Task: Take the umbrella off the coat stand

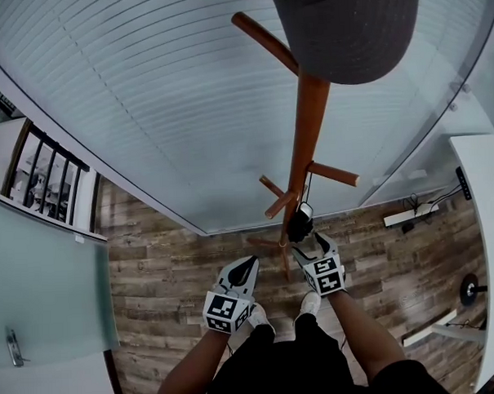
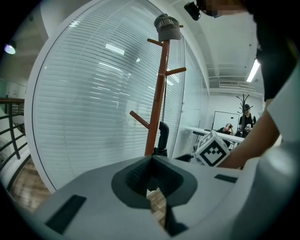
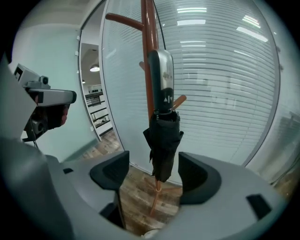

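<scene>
umbrella [image 3: 161, 140] hangs on the stand [image 3: 149, 28], not yet off; right gripper [image 3: 152, 174] jaws apart around it, ungripped; left gripper [image 2: 152, 183] jaws together, empty.

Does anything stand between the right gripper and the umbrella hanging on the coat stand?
Nothing visible does. In the right gripper view, the right gripper has its jaws apart, and the folded umbrella hangs straight ahead in line with the gap, not gripped. The coat stand's pole is behind the umbrella, not in front.
</scene>
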### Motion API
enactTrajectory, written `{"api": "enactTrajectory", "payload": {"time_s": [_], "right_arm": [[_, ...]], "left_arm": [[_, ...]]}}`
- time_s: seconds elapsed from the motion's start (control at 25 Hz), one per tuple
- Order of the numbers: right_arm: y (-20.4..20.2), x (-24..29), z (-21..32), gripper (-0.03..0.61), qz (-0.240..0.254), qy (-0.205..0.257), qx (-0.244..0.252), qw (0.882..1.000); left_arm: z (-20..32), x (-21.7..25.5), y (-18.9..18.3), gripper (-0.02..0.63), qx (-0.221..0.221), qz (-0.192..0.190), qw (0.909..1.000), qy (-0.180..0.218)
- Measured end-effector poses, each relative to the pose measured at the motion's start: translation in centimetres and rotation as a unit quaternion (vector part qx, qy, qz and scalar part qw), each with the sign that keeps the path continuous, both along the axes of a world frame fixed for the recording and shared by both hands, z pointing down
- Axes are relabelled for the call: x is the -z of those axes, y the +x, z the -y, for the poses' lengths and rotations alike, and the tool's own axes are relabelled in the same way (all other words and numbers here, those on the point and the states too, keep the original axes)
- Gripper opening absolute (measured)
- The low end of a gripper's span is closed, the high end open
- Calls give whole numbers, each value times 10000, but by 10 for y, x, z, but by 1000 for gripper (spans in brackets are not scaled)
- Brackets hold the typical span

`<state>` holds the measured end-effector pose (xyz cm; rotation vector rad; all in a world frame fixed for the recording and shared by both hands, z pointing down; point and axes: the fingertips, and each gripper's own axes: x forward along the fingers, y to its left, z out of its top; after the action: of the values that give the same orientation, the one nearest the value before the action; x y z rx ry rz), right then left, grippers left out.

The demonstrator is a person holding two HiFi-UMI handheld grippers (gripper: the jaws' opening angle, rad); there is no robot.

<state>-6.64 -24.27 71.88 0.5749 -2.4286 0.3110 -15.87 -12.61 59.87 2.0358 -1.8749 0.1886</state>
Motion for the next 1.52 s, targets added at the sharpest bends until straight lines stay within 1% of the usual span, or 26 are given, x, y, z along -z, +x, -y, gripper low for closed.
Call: {"api": "enactTrajectory", "payload": {"time_s": [0.12, 0.28, 0.48, 0.64, 0.68, 0.76, 0.8, 0.92, 1.16, 1.52], "right_arm": [[-7, -16, 11, 347, -43, -94, 0, 9999], [-19, -29, 23, 371, -14, -215, 10, 9998], [-31, -40, 31, 374, -51, -182, 111, 9998], [-36, -40, 38, 371, 0, -95, 61, 9999], [-37, -38, 40, 363, 12, -32, 51, 10000], [-37, -35, 41, 280, 16, 146, 63, 9999], [-36, -35, 41, 265, 15, 208, 73, 9998], [-36, -33, 41, 253, 42, 264, 69, 9996], [-35, -15, 33, 249, 281, 354, 178, 9988], [-31, 20, 28, 245, 599, 443, 165, 9971]], "left_arm": [[-1, -6, -1, 14, 75, -9, 10000, -62], [-4, -14, -4, 14, 177, 10, 9997, -167], [-14, -25, -3, 14, 276, -9, 9991, -319], [-23, -34, -3, 14, 403, -71, 9983, -424], [-25, -35, -4, 14, 430, -79, 9981, -437], [-27, -37, -3, 14, 463, -85, 9978, -460], [-28, -38, -3, 14, 472, -82, 9977, -472], [-31, -42, -2, 14, 496, -75, 9974, -518], [-32, -43, 2, 14, 461, -1, 9973, -566], [-22, -38, 6, 14, 353, 55, 9982, -479]]}}
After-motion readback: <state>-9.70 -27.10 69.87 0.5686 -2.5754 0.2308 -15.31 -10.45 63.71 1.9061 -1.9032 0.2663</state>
